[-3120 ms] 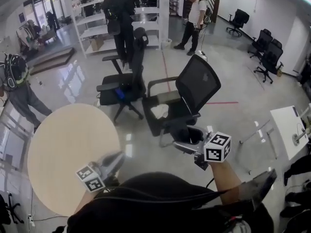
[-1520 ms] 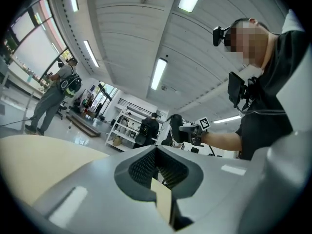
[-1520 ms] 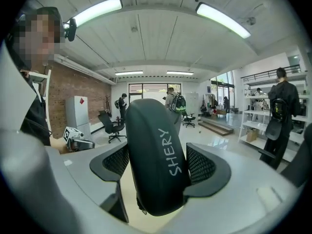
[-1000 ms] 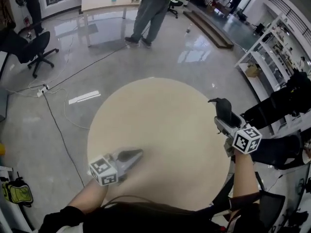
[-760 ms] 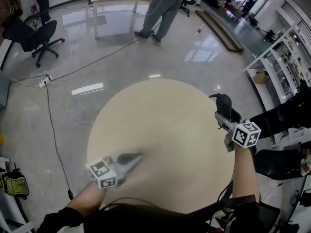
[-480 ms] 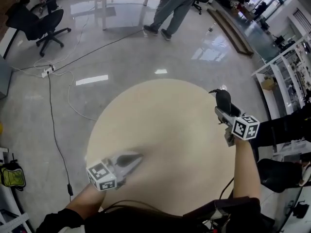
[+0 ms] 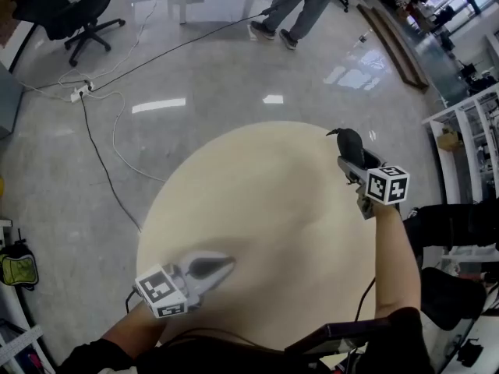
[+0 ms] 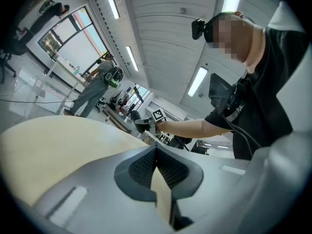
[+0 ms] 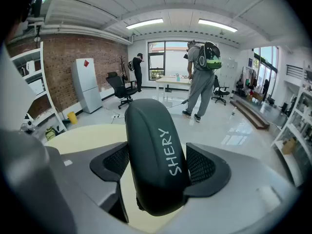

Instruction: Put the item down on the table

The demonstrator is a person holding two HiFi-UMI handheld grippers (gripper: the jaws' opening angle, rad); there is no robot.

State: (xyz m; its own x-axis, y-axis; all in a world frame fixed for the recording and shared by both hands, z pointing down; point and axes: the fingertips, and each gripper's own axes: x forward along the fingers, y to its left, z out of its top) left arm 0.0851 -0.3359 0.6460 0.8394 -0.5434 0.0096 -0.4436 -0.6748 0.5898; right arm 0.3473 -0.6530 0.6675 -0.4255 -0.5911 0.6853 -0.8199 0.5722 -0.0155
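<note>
Head view showed the round table filling the middle of the floor. The right gripper hung over the rim at about two o'clock, clenched on the item, a dark rounded piece. In the right gripper view both jaws pressed its sides, white lettering SHERY ran along its face, and the tabletop lay below; whether it touched the table could not be told. The left gripper was at about seven o'clock over the table, jaws closed together and empty. A person stood at twelve o'clock.
</note>
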